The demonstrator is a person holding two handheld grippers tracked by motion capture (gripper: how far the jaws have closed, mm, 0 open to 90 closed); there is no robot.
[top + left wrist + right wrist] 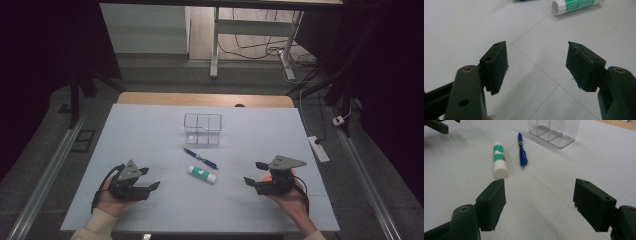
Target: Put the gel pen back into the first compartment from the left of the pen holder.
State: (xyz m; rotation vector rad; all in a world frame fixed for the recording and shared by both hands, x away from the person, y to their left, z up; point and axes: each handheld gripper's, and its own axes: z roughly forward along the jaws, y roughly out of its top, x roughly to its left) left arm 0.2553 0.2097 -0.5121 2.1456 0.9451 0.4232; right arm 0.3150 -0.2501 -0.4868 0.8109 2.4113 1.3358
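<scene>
Glue stick [202, 174] lies between both open tongs.

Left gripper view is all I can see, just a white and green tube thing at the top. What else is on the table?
Observer: A blue pen lies beside the glue stick, on its far side.
Operator: Is there somewhere to put them?
Observer: Yes, a clear box with compartments stands farther back, past the pen.
Operator: Where's the other tool?
Observer: The right tool is at the right of the table, jaws open with nothing between them, pointing toward the glue stick.
</scene>
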